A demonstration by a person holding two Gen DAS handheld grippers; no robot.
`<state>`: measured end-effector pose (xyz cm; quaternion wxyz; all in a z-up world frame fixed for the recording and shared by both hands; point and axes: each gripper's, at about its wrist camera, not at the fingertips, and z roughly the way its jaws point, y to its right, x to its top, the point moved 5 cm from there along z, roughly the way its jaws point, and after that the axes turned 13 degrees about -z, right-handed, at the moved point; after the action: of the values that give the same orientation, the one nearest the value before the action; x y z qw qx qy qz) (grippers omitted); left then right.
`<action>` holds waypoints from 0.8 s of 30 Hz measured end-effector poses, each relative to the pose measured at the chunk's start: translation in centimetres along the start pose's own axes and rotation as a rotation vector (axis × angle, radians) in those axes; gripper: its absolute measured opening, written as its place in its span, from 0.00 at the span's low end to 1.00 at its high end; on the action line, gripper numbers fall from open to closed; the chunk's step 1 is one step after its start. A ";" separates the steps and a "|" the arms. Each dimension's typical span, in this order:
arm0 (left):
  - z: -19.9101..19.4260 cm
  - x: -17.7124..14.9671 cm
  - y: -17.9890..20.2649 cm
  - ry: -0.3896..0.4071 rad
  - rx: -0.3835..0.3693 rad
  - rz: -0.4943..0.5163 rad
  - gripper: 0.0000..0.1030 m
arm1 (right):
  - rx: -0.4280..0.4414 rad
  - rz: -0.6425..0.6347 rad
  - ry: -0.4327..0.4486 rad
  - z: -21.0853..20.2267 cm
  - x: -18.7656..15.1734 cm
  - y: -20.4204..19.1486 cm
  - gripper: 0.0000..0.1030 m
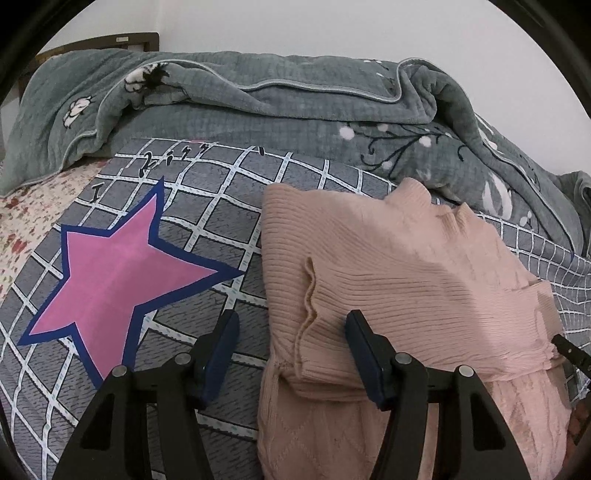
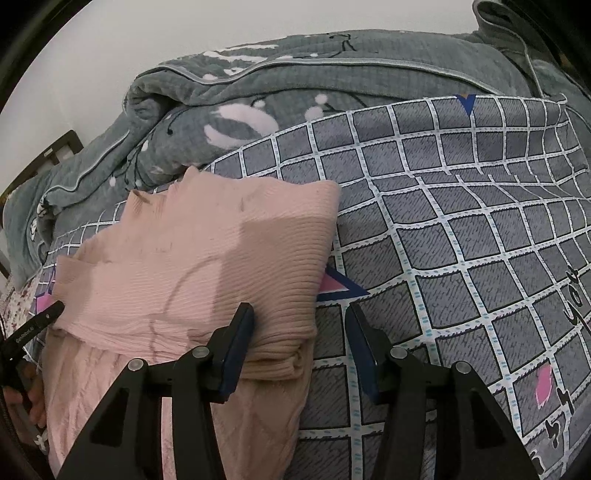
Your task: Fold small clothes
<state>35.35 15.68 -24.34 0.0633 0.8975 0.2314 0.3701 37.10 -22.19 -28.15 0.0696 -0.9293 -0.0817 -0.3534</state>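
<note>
A pink knit sweater (image 1: pixel 388 258) lies on a bed, on top of a grey sheet (image 1: pixel 207 206) with white squares on it. The top part of the sweater is folded over the bottom part. The folded part has thin ribs. The part under it has a diamond pattern.

The left gripper (image 1: pixel 291 358) sits at the left corner of the folded part. Its fingers (image 1: pixel 364 354) are spread apart. One finger is over the grey sheet and the other is over the sweater. The folded edge of the sweater is in the gap between them. The fingers do not squeeze it.

The right gripper (image 2: pixel 299 347) sits at the right corner of the fold. Its fingers (image 2: pixel 236 347) are spread apart too. One finger rests against the sweater (image 2: pixel 207 251) and the other is over the sheet (image 2: pixel 461 221). The corner of the fold is between them, and they do not pinch it.

A big pink star (image 1: pixel 122 273) with a dark blue edge is printed on the sheet, just left of the sweater. Behind the sweater is a bunched-up grey-green blanket (image 1: pixel 258 99) with white flowers. At the far left is a bit of cloth with small red flowers (image 1: pixel 26 218). A dark wooden headboard (image 1: pixel 144 38) stands against the white wall (image 1: pixel 332 26).
</note>
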 end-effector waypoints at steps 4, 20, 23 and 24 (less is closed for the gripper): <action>0.0 -0.1 0.0 0.005 0.004 -0.002 0.57 | -0.002 -0.002 0.030 -0.6 0.1 -0.2 0.46; 0.0 -0.1 0.0 -0.003 -0.002 -0.008 0.57 | 0.009 -0.028 0.036 -0.8 0.1 -0.8 0.42; 0.0 -0.1 0.0 -0.003 -0.002 -0.008 0.57 | 0.006 -0.031 0.036 -0.8 0.1 -0.8 0.42; 0.0 0.0 0.0 -0.003 -0.002 -0.008 0.57 | 0.005 -0.031 0.036 -0.8 0.1 -0.8 0.42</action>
<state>35.32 15.69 -24.39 0.0660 0.8970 0.2345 0.3688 36.52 -21.52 -27.46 0.0678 -0.9213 -0.0959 -0.3707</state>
